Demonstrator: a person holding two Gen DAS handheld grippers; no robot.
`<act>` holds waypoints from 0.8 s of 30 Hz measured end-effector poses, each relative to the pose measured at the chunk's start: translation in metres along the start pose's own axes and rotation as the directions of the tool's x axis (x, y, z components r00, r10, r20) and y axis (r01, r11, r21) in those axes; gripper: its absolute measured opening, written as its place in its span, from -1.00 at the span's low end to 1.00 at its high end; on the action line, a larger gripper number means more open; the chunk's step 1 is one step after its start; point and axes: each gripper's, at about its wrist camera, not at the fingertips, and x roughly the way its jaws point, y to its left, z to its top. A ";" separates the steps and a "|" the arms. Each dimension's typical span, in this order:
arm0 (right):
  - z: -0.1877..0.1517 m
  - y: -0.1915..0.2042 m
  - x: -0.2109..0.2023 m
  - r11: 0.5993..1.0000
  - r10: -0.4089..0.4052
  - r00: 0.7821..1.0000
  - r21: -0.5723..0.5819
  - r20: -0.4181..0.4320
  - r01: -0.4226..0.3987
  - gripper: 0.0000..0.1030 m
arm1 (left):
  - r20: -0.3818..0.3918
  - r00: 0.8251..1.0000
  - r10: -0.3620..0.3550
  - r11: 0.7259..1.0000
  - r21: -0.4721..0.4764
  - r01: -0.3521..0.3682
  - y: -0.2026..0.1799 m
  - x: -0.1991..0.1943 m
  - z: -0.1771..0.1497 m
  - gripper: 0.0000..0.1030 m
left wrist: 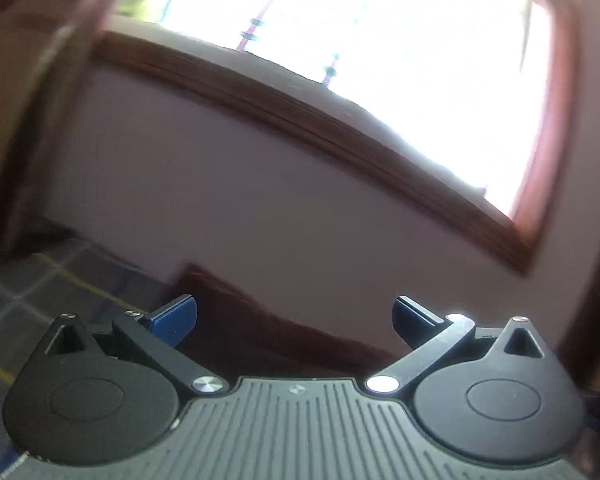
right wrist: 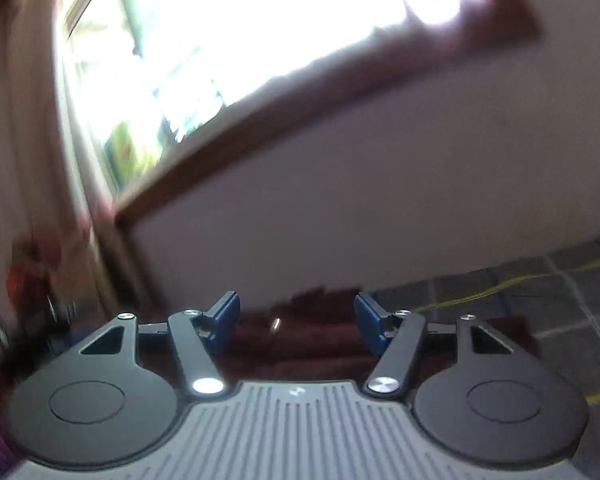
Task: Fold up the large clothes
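Blown-out daylight from window [left wrist: 380,60], dim wall [left wrist: 220,200] below, motion blur, fisheye bending at edges

A grey checked cover [right wrist: 540,292] with yellow lines spreads over the supporting surface. A dark maroon cloth [right wrist: 300,336] lies on it.

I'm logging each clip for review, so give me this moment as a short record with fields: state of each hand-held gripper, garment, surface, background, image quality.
left hand-held gripper: open, nothing between its blue pads
right hand-held gripper: open, nothing held
garment: dark maroon cloth, lying ahead of both grippers, also seen in the right wrist view; not gripped
surface: grey checked cover with yellow lines
background: pale wall, wood-framed window, overexposed
image quality: motion blur in both views, stronger at the edges
task state: folding not visibly begun
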 end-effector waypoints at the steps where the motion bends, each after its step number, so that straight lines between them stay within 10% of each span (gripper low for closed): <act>1: -0.002 0.003 0.011 1.000 -0.008 1.000 -0.013 -0.023 0.008 0.24 | -0.001 1.000 -0.025 0.998 0.055 0.025 -0.013 0.000 -0.001 0.93; 8: 0.003 -0.005 0.066 0.997 -0.074 0.993 -0.021 -0.094 0.072 0.24 | -0.023 0.984 -0.174 0.909 0.381 0.170 -0.090 0.051 -0.017 0.80; 13: -0.002 -0.010 0.106 0.991 -0.111 0.982 -0.096 -0.154 0.097 0.24 | -0.134 0.984 -0.114 0.873 0.460 0.163 -0.093 0.133 -0.029 0.72; 24: -0.048 -0.037 0.158 0.986 -0.159 0.951 -0.091 -0.267 0.139 0.21 | -0.311 0.950 -0.019 0.974 0.207 0.088 -0.020 0.194 -0.082 0.83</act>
